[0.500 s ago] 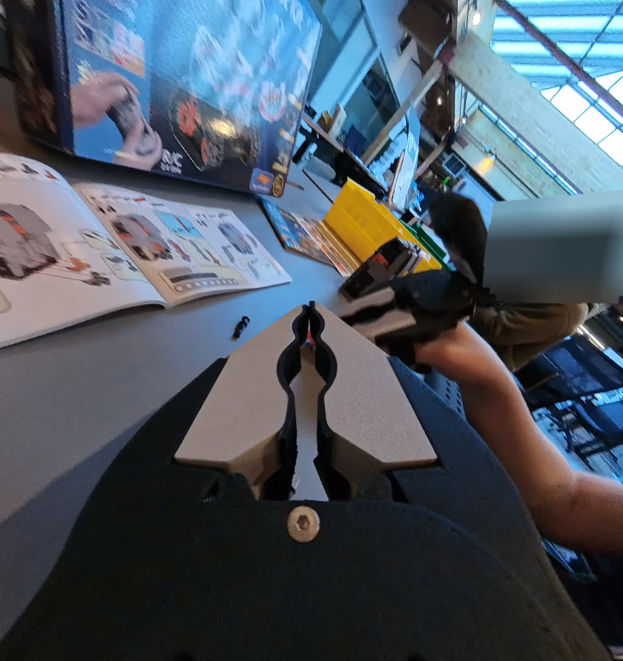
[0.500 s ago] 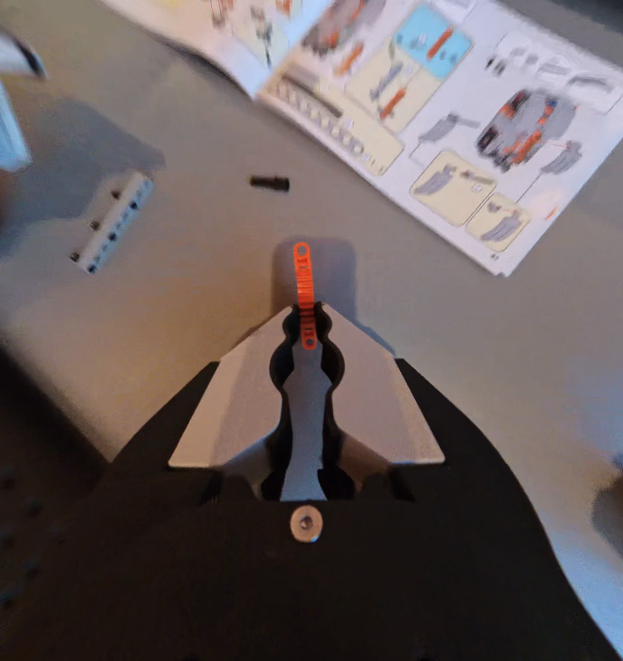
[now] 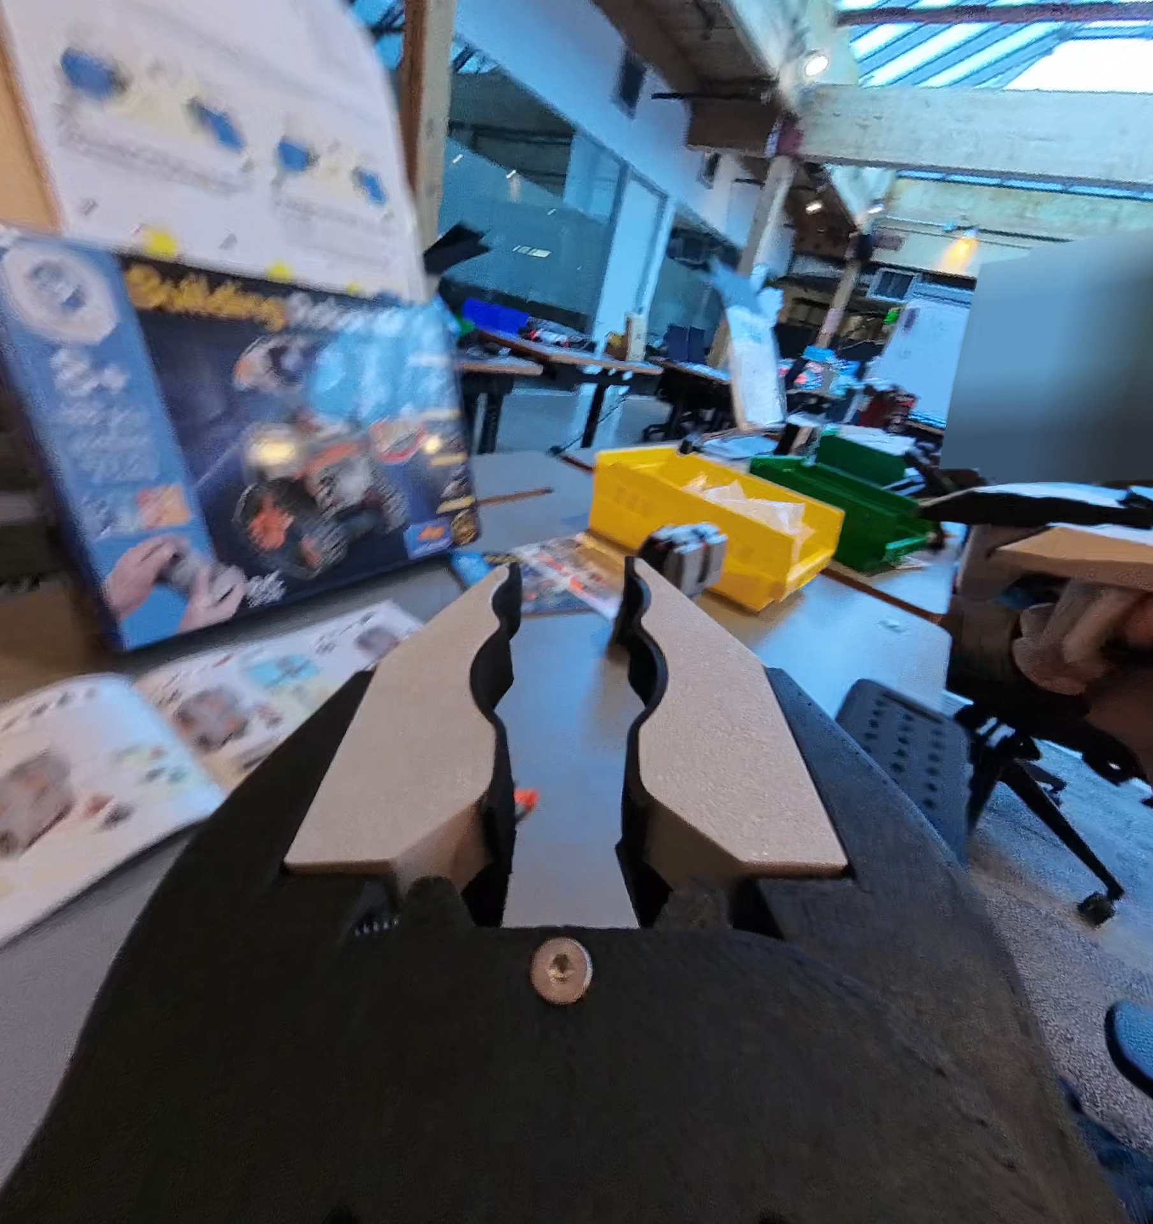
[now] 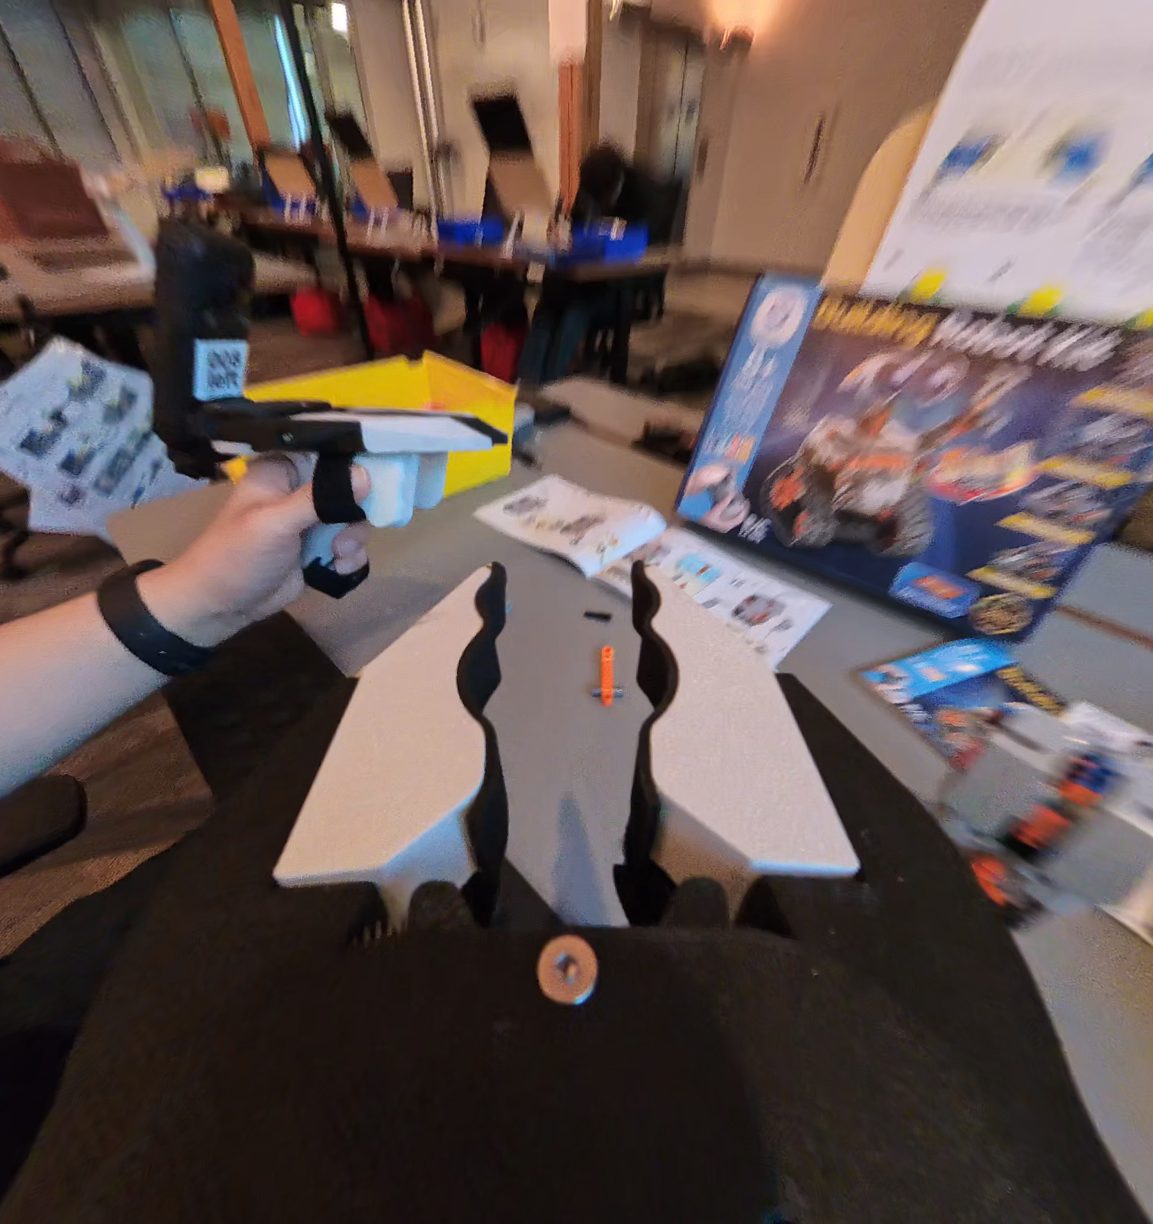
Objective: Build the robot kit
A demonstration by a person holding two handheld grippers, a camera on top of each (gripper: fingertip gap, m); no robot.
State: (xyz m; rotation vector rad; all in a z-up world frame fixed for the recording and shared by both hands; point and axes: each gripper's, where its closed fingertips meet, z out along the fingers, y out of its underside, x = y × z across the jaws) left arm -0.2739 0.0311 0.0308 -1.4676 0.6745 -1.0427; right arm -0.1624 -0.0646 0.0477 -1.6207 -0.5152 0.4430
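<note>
My right gripper [image 4: 565,576] is open and empty above the grey table [image 4: 547,762]. A small orange beam with a blue pin [image 4: 605,675] lies on the table, seen between its fingers. A black pin [image 4: 597,616] lies just beyond it. My left gripper [image 3: 568,583] is open and empty, held level over the table. A bit of orange [image 3: 526,798] shows low between its fingers. A hand holds the left gripper [image 4: 494,434] at the left of the right wrist view. The right gripper [image 3: 944,510] shows at the right edge of the left wrist view.
A big toy box [image 4: 924,477] stands at the back, with an open instruction booklet [image 4: 626,536] in front of it. A yellow bin [image 3: 712,523] and a green bin [image 3: 851,497] sit farther off. A partly built model [image 4: 1057,828] and a blue leaflet [image 4: 957,689] lie to the right. Tip to tip, the grippers are about 15 cm apart. The partly built model [image 4: 1057,828] is closer to my right gripper, around 20 cm from its tips; the left tips are 30 cm off.
Both grippers have opened and tilted up from the table. The right gripper let go of the orange beam, which now lies on the table.
</note>
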